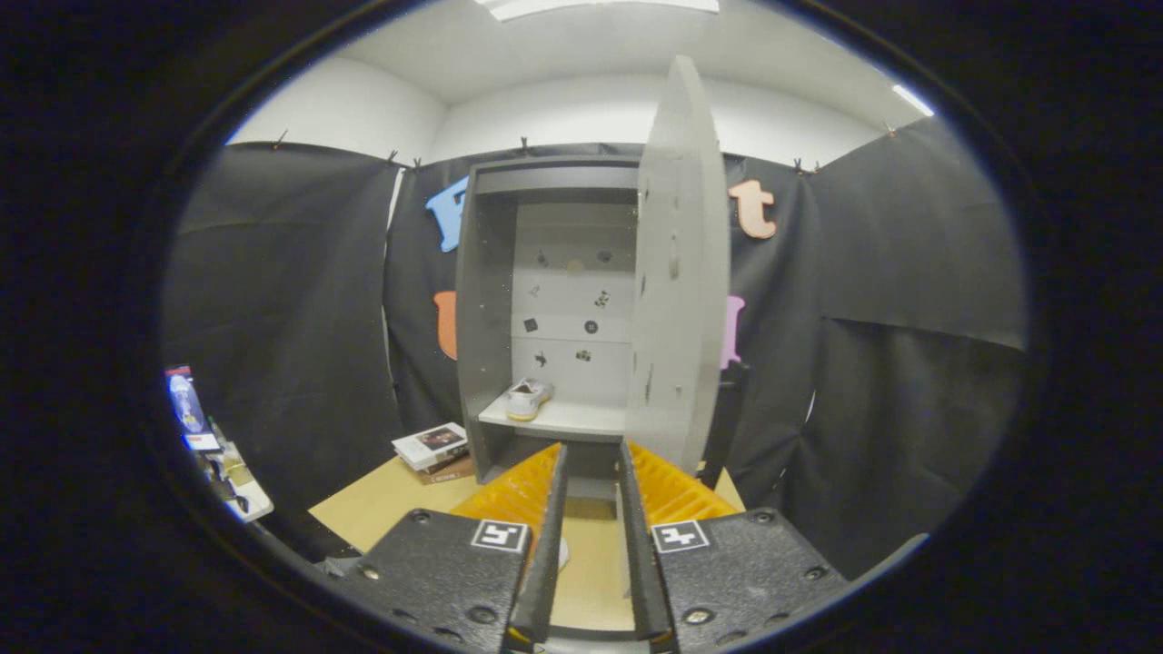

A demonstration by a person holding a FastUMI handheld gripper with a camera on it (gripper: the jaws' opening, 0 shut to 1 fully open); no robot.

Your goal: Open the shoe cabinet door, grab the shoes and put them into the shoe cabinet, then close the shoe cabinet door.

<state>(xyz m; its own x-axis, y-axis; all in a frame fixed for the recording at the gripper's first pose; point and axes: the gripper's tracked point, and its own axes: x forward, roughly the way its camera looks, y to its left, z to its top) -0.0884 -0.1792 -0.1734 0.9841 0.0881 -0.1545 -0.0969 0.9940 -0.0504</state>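
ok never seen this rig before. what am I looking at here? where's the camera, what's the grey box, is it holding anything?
There is no robot arm here: a person carries a handheld two-finger gripper, and the fisheye camera rides on it, looking forward along the fingers at the bottom of the view. That explains the round, bent look.

The fingers stand a little apart with nothing between them, so the gripper holds nothing.

Ahead is the grey shoe cabinet on a light wooden table. Its door is swung open, seen nearly edge-on just beyond the fingertips. One white shoe already sits on the shelf inside. Beside the cabinet lies a small stack of books. Something pale shows by the left finger on the table; I cannot tell what it is.

The door is not yet closed.
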